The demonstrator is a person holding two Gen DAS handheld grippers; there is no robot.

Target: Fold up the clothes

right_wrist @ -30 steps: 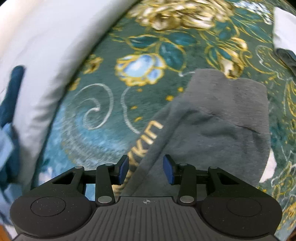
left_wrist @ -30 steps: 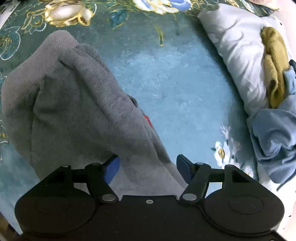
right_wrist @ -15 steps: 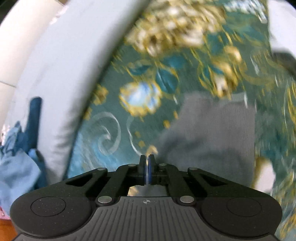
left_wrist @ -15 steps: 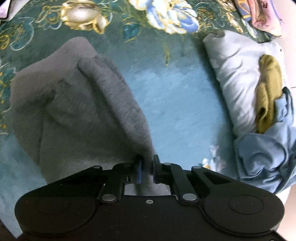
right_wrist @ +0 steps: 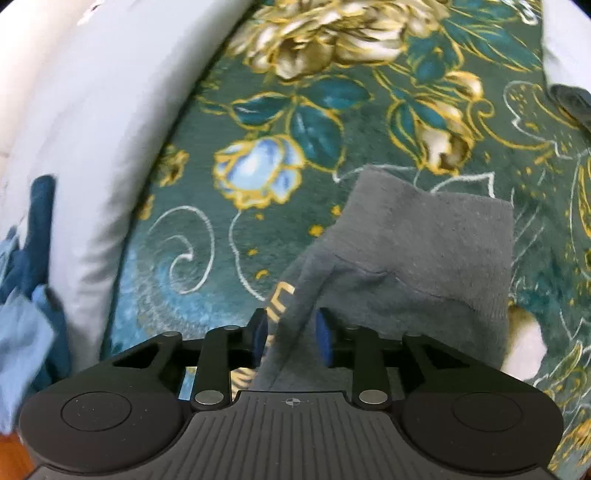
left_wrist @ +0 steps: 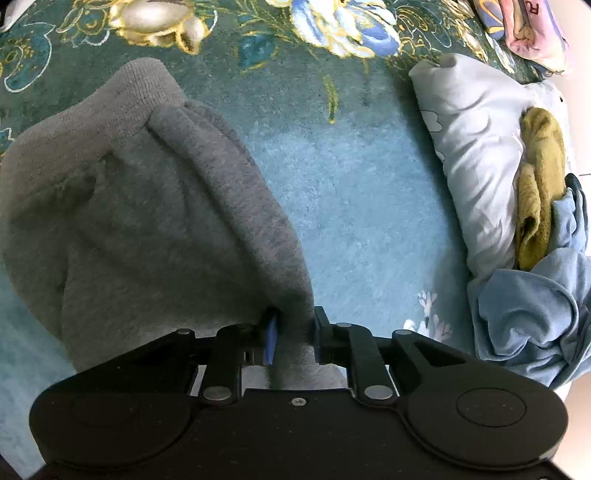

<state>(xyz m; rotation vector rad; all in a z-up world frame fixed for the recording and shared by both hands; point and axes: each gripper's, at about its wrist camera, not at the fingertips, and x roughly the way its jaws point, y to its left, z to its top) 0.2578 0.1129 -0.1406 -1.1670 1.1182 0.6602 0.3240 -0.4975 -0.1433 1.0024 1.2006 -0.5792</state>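
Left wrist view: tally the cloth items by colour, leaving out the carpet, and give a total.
Grey: 1, the sweater
Pale grey-white: 1, the pillow
Mustard: 1, the rag
Light blue: 1, the bundle
Pink: 1, the folded piece
Total: 5

One grey garment (left_wrist: 155, 229), one white pillow (left_wrist: 476, 155), one yellow cloth (left_wrist: 539, 177), one blue cloth (left_wrist: 532, 317), two grippers (left_wrist: 291, 338) (right_wrist: 291, 336).

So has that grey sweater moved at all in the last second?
Yes. In the left wrist view the grey sweater has bunched together, its ribbed edge now lying nearer the pale flower on the carpet.
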